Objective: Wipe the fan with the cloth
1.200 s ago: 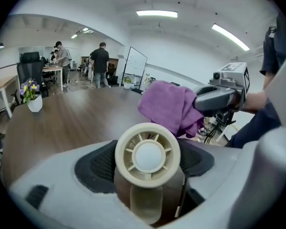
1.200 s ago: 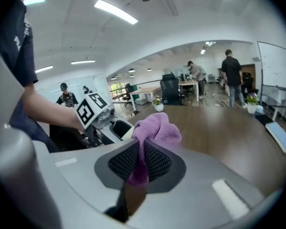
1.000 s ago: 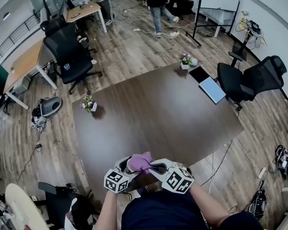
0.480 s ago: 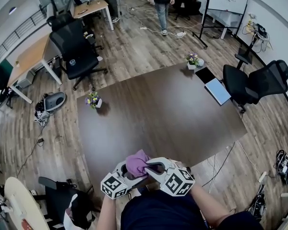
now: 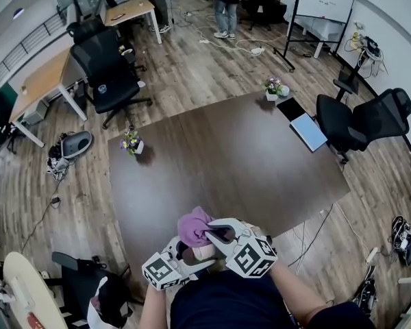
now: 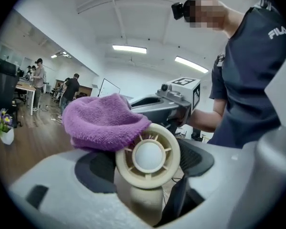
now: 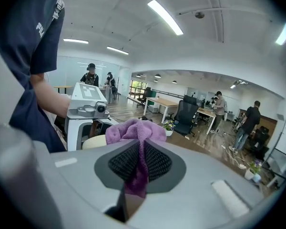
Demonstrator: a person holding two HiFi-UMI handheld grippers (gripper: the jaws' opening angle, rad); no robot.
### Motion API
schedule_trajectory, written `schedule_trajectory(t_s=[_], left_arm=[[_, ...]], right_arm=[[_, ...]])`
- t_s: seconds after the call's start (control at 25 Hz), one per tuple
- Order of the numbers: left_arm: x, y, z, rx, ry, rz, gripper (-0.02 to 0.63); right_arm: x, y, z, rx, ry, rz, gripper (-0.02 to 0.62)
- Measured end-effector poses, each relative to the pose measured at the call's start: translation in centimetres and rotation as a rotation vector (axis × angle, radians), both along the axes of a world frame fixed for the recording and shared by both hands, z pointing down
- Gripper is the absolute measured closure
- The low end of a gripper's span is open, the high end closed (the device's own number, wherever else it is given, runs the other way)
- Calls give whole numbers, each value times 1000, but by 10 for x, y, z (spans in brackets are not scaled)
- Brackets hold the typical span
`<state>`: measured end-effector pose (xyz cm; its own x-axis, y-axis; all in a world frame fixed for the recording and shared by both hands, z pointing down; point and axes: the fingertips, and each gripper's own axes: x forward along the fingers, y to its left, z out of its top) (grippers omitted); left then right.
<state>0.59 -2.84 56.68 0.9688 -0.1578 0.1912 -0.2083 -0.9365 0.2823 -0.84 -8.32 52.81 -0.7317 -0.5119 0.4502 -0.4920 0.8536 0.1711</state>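
Note:
My left gripper (image 5: 190, 256) is shut on the handle of a small cream hand fan (image 6: 148, 156), whose round head stands upright just past the jaws. My right gripper (image 5: 216, 234) is shut on a purple cloth (image 5: 194, 225), pinched between its jaws (image 7: 136, 132). The bunched cloth (image 6: 103, 121) lies against the upper left rim of the fan head. Both grippers are held close together above the table's near edge, in front of the person's chest. From the right gripper view only a sliver of the fan (image 7: 92, 141) shows beside the left gripper (image 7: 88, 109).
The dark brown table (image 5: 226, 163) carries a flower pot (image 5: 131, 144) at its left corner, another pot (image 5: 272, 88) and a laptop (image 5: 307, 130) at the far right. Office chairs (image 5: 111, 74) (image 5: 359, 118), desks, a whiteboard and people stand beyond.
Both grippers have risen towards the head camera with the fan and the cloth, and the left one has tilted. The cloth stays pressed on the fan head.

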Motion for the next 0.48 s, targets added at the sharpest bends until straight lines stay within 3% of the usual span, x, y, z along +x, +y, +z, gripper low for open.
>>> schedule_trajectory(t_s=[0.2,0.48], left_arm=[[-7,-10,-25,-62,166,-72,230],[-24,-23,-44,-113,335,-164,230]], right_arm=[[7,-5,-6,-37,-87,32,551],[-1,1,-19,-83,-245,61,551]])
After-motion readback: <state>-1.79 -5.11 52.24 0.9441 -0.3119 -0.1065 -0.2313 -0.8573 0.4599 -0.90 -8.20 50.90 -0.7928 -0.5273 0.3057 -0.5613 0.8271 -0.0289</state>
